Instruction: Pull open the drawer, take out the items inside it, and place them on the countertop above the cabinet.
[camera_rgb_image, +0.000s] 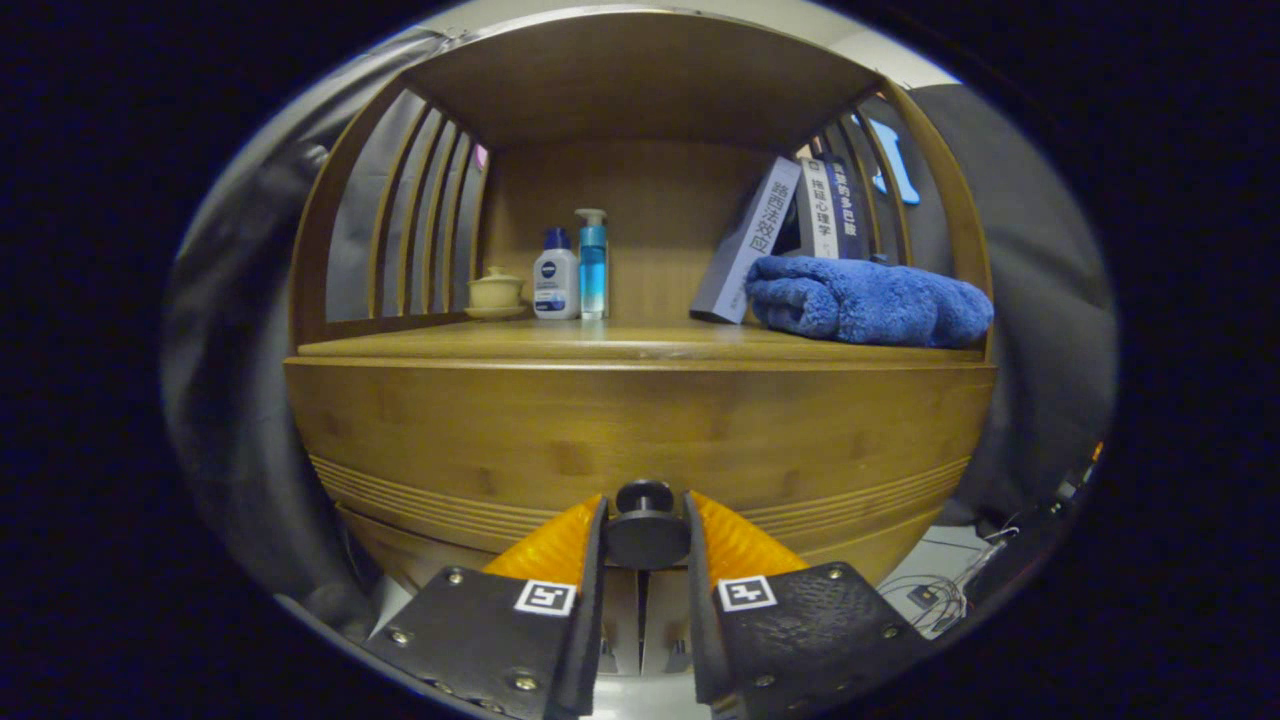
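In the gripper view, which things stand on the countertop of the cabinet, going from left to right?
Lidded cup on a saucer → white bottle with blue cap → blue pump bottle → leaning books → folded blue towel. Below the countertop, the gripper has its fingers on either side of the drawer knob.

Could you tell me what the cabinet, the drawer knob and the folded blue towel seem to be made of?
The cabinet looks like bamboo or light wood with a smooth satin finish: grain and jointed strips show. The drawer knob, between the fingers of the tongs, which seem closed on it, is dark and matte, maybe metal or plastic. The blue towel looks like plush fabric with fuzzy pile.
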